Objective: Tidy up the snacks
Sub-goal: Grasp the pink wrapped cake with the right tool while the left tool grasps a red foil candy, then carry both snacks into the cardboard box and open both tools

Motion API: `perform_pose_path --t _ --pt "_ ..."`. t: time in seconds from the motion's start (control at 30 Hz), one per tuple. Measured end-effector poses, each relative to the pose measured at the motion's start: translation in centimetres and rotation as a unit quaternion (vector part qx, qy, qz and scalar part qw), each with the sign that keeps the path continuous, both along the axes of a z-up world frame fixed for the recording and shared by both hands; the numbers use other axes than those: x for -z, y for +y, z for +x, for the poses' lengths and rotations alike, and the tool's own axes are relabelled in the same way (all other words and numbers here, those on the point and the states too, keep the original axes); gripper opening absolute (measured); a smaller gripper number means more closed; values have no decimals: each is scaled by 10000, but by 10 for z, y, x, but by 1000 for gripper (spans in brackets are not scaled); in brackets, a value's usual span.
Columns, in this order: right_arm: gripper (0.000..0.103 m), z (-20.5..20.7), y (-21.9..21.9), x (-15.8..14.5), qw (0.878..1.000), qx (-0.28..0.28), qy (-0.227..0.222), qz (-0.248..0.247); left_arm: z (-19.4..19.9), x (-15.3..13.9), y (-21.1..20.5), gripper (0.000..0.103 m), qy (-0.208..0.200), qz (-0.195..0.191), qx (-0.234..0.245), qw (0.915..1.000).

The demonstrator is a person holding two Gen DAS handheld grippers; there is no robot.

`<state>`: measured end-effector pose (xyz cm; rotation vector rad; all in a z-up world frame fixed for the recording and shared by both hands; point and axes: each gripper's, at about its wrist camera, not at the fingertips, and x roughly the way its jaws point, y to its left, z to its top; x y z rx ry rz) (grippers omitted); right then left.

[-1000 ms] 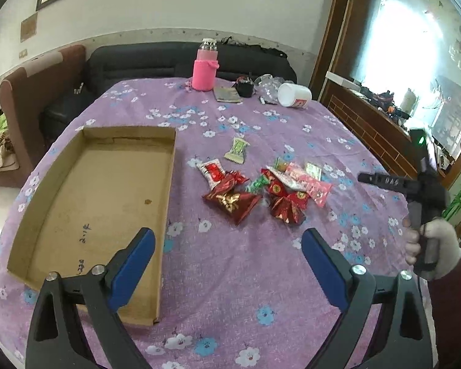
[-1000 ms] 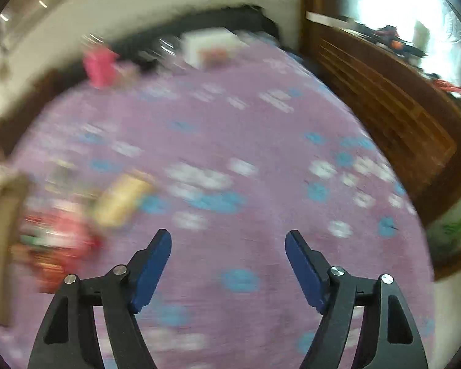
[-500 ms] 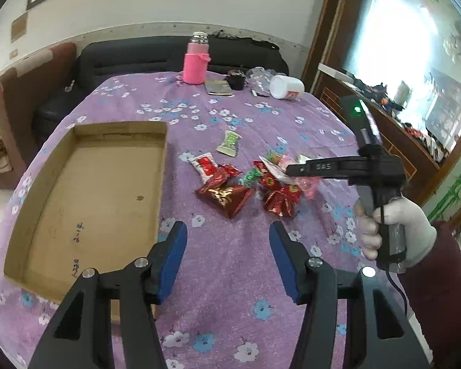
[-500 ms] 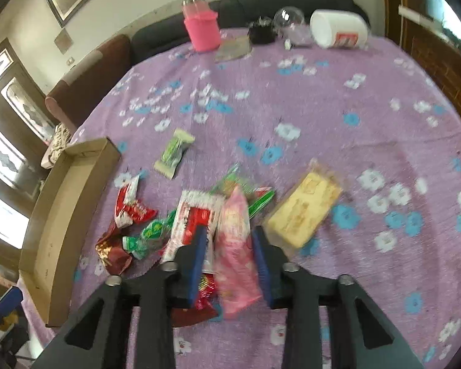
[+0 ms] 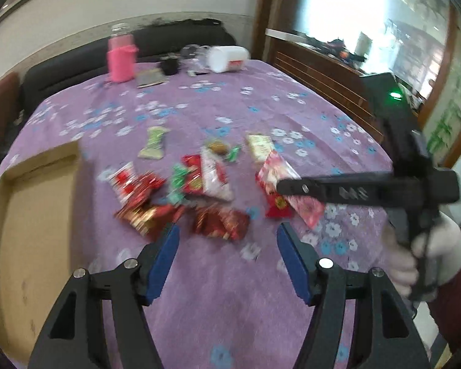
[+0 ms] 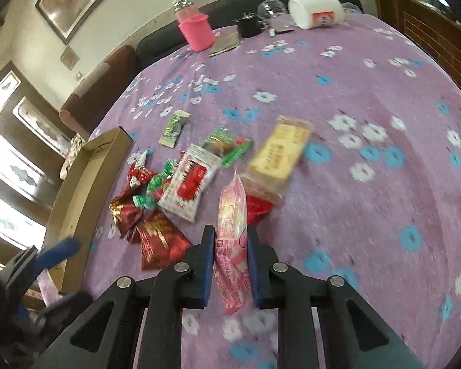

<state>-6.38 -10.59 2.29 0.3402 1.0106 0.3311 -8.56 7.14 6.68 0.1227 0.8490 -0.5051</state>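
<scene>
Several snack packets lie in a heap (image 5: pixel 199 190) on the purple flowered tablecloth, also in the right wrist view (image 6: pixel 181 184). My right gripper (image 6: pixel 230 243) is shut on a long pink packet (image 6: pixel 232 246) and holds it near the heap; the same packet (image 5: pixel 289 184) shows in the left wrist view under the right gripper (image 5: pixel 279 186). My left gripper (image 5: pixel 227 240) is open and empty, just short of a dark red packet (image 5: pixel 221 223). An open cardboard tray (image 5: pixel 30 215) lies at the left, empty where it shows.
A yellow packet (image 6: pixel 279 153) and a green packet (image 6: pixel 173 129) lie apart from the heap. A pink bottle (image 6: pixel 195 29), a white jar on its side (image 6: pixel 316 15), a black cup and small items stand at the far edge. A sofa and a wooden cabinet border the table.
My right gripper has closed on the pink packet and drawn it away from the heap. My left gripper has moved in toward the snacks and opened a little wider.
</scene>
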Motion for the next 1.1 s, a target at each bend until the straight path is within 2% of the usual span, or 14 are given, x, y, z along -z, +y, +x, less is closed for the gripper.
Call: perform_pose_path --t 0.17,0.3,0.33,0.4,0.43,0.47,0.6,0.77,0.83,0.93,1.0,1.1 --pt "20 -17 -11 -3 9998 123 -125 120 32 26 -25 65 139 465 277 9984" --pt "20 -26 -17 -7 9993 152 -226 243 40 45 -34 63 302 729 309 9964" --pt "20 -28 -18 -7 9992 155 -236 265 37 47 -35 48 300 745 340 9962" --pt "20 -32 -19 -10 9989 158 -283 330 32 47 -35 45 287 705 319 9966" --pt "20 -34 -18 -11 9988 164 -304 345 30 46 -34 38 268 660 279 9971" --pt "20 -35 -18 -12 9987 166 -323 356 29 44 -33 36 256 619 249 9974" --pt "20 -42 -13 -20 9983 143 -427 365 23 32 -20 27 271 265 70 9993" --pt "20 -49 7 -40 9970 -86 -614 467 1 5 20 27 263 -359 -240 9987" --pt "21 -48 22 -51 9953 -265 -691 619 -9 -9 49 27 243 -714 -492 9959" --pt "21 -44 51 -61 9923 -590 -723 817 -27 -30 93 27 55 -1046 -917 9903" --pt "21 -39 78 -67 9892 -868 -712 942 -38 -41 129 27 -112 -1113 -1346 9846" --pt "21 -31 134 -68 9840 -1335 -658 978 -39 -40 177 28 -169 -793 -2143 9734"
